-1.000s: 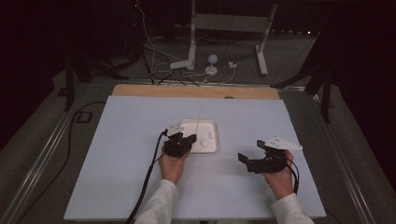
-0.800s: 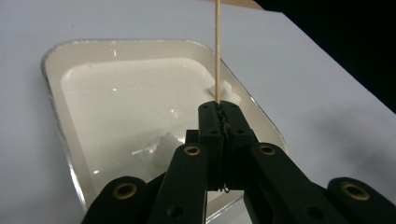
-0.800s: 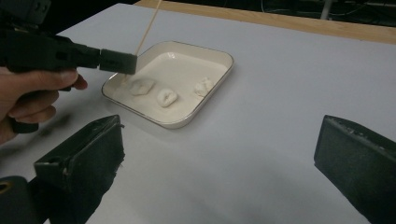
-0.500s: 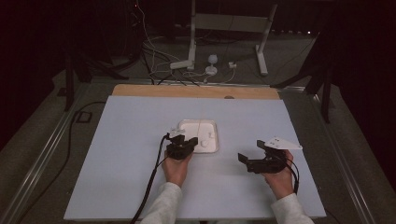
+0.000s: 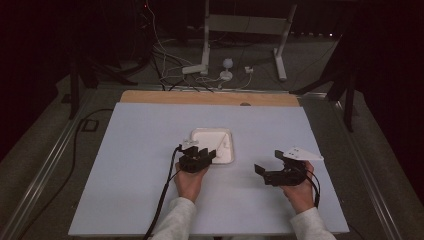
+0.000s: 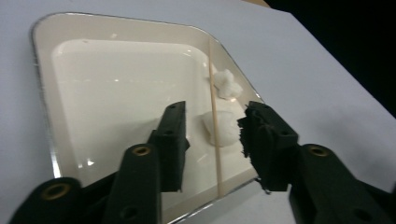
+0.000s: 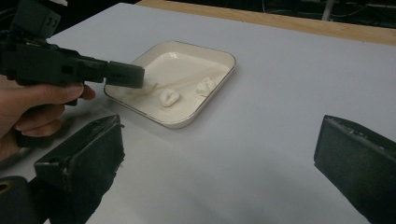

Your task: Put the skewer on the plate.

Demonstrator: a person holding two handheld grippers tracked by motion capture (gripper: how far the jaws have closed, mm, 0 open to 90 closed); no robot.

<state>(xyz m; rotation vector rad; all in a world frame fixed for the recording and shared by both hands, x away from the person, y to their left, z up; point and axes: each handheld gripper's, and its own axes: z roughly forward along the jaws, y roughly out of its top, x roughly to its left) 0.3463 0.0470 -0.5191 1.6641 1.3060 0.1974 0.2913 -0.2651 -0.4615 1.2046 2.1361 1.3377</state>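
1. Your left claw (image 6: 212, 140) hangs over the near edge of the white tray (image 5: 200, 136), jaws parted either side of a thin wooden stick (image 6: 215, 116) — gripping nothing.
2. Two white lumps (image 7: 169, 97) lie in the tray beside the stick.
3. Your right claw (image 7: 215, 163) gapes wide and empty over the bare counter (image 5: 140, 130), well right of the tray.

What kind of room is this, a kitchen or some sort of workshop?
Probably a lab or recording studio, not a kitchen: dark surroundings, loose cables on the floor, a metal stand, and a bare white table holding one small dish.
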